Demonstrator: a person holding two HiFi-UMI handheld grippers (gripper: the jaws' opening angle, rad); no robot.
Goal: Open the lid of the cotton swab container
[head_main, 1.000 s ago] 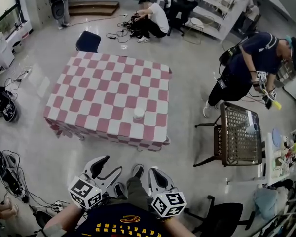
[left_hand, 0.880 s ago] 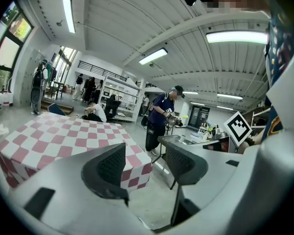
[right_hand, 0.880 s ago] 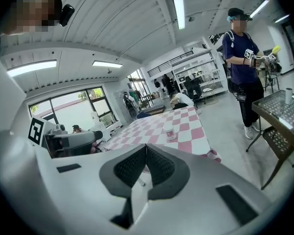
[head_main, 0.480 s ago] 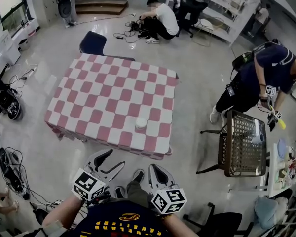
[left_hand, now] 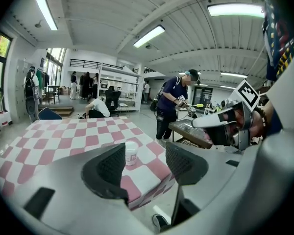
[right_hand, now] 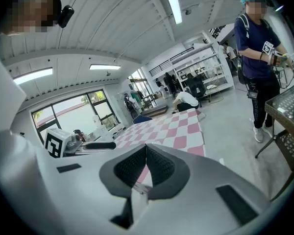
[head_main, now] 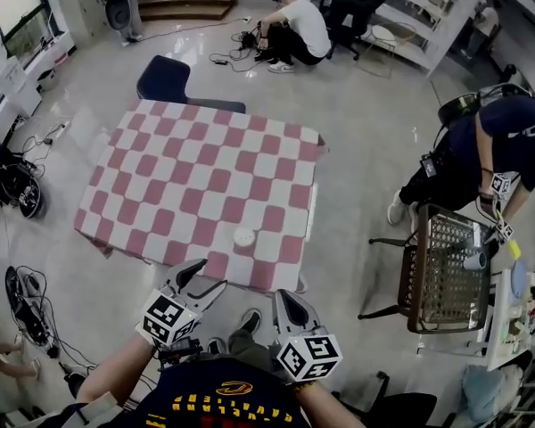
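Note:
The cotton swab container [head_main: 243, 236], a small white tub with its lid on, stands near the front edge of the pink-and-white checked table [head_main: 187, 168]. Both grippers hang in front of the table, short of its edge and apart from the tub. My left gripper [head_main: 206, 276] is open with nothing between its pads; in the left gripper view the container [left_hand: 131, 153] shows far off through the gap of the left gripper [left_hand: 146, 153]. My right gripper [head_main: 282, 298] is shut and empty, and in the right gripper view the right gripper [right_hand: 146, 150] has its pads meeting with the table [right_hand: 181, 126] beyond.
A dark blue chair [head_main: 165, 78] stands at the table's far side. A metal mesh stand [head_main: 441, 270] is to the right, with a person [head_main: 490, 150] bent over it. Another person [head_main: 294, 29] crouches at the back. Cables and gear [head_main: 22, 297] lie on the floor at left.
Both grippers have moved forward toward the table's front edge, and the table and container now appear closer. The right gripper stays shut, the left open.

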